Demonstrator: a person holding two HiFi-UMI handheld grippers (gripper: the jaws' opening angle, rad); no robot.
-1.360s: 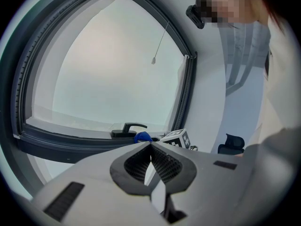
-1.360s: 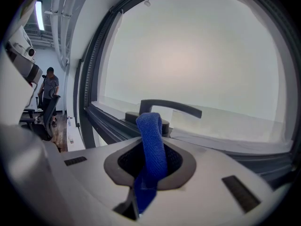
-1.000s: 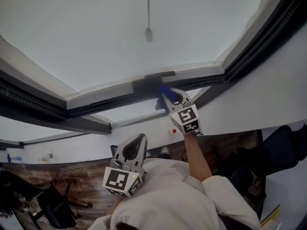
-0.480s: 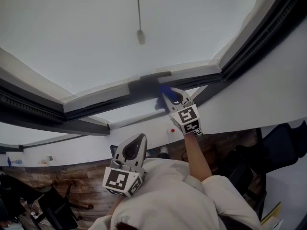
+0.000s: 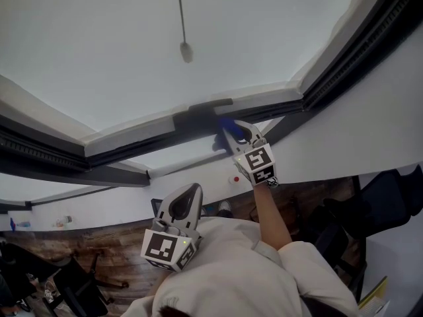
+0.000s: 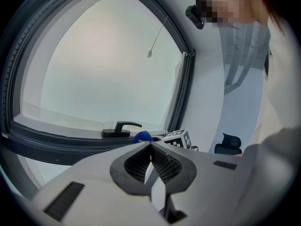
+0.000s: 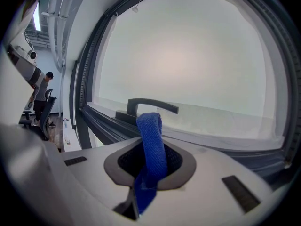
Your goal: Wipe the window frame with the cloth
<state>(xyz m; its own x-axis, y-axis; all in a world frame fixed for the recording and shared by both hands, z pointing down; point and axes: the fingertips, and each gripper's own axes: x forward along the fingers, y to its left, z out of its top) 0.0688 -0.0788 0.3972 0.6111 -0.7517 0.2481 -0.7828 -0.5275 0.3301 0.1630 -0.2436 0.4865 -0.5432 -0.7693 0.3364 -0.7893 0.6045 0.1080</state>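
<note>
A person stands at a large window, seen from a head camera looking steeply down, with a two-jaw tool in each hand.

The right tool (image 5: 228, 132) is raised on an outstretched arm to the lower rail of the dark grey window frame (image 5: 142, 144). Its jaws are clamped on a blue cloth (image 5: 225, 125), a narrow folded strip that sticks up out of them. In the right gripper view, the cloth (image 7: 151, 142) rises between the jaws of the right tool (image 7: 149, 147) and its top end sits just in front of a dark window handle (image 7: 151, 104). The handle is mounted on the frame's lower rail (image 7: 101, 126). Whether the cloth touches the rail cannot be told.

The left tool (image 5: 192, 190) is held low, close to the person's chest and well apart from the frame. In the left gripper view, the left tool (image 6: 151, 147) has its jaws closed together with nothing between them. Beyond them that view shows the window frame (image 6: 47, 145), the handle (image 6: 120, 128) and the blue cloth (image 6: 142, 136) beside the handle.

The glass is pale and frosted-looking. A thin pull cord (image 5: 186, 50) with a small weight hangs in front of it. A white wall runs under the window, with wood flooring (image 5: 99, 243) below.
</note>
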